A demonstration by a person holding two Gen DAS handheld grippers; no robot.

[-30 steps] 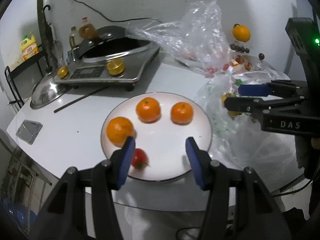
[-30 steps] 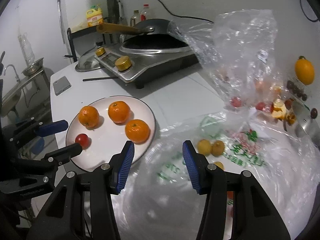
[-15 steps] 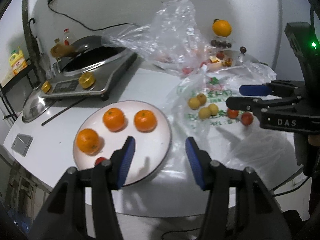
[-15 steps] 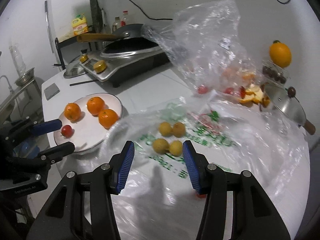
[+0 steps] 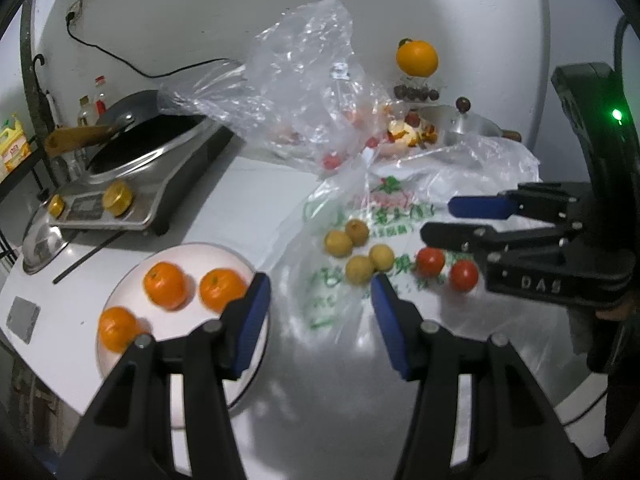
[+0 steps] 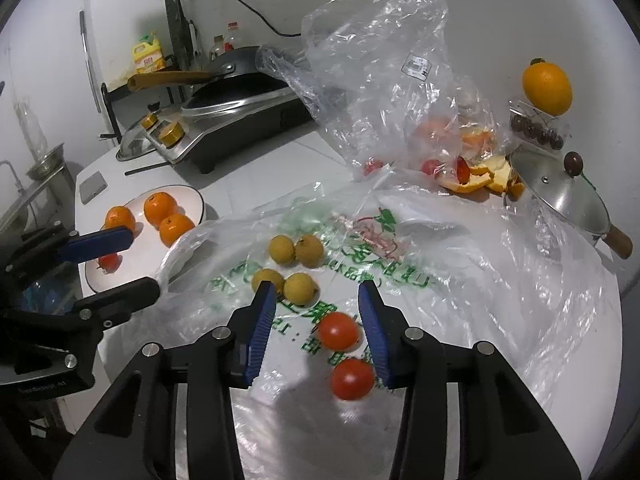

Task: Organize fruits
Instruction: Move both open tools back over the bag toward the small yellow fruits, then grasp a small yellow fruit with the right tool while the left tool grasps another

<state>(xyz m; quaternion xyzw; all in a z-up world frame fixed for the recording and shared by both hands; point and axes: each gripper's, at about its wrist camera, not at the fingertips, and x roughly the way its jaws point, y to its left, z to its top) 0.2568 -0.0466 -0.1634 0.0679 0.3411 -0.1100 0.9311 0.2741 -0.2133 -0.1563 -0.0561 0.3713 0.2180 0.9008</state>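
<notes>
- Right wrist view: right gripper (image 6: 316,320) spread over the printed plastic bag (image 6: 400,264), pads not touching anything; jaws just been closing in a bit, one red tomato (image 6: 338,330) sitting between them but free of both pads.
- Second tomato (image 6: 352,378) just below the first, near the right pad, also on the bag.
- Four small yellow fruits (image 6: 295,268) clustered on the bag just beyond the gripper tips, two pairs, each pair touching.
- Left wrist view: left gripper (image 5: 320,312) spread too, empty, hanging over the bag next to the plate (image 5: 120,292).
- Plate near the left edge of the surface (image 5: 248,200), three oranges (image 5: 165,285) on it plus one small tomato (image 6: 109,262) at its near rim.
- Crumpled clear bag (image 6: 380,60) standing up toward the back, some red fruit and orange peel (image 6: 484,172) at its foot.
- Pot lid (image 6: 560,192) at the right edge of the surface, stove with a pan (image 6: 240,100) at the back left.
</notes>
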